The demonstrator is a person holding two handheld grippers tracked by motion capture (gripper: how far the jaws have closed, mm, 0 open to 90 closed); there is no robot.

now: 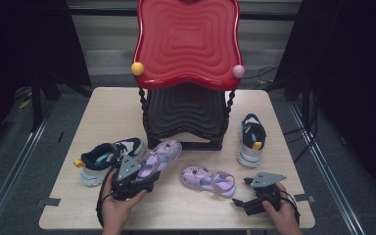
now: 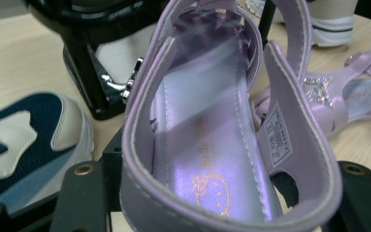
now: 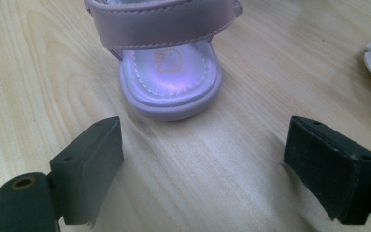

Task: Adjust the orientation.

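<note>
While the left gripper [image 1: 144, 177] fingers pinch a lilac sandal [image 2: 212, 145], its toe cropped, right gripper [image 3: 203, 169] fingers spread.

Lilac child's sandal [image 1: 160, 155] with a cartoon print on its insole, raised heel-first and tilted off the table, toe toward the black stand; its mate [image 1: 209, 180] (star ornament on the toe strap) flat just beside
</note>
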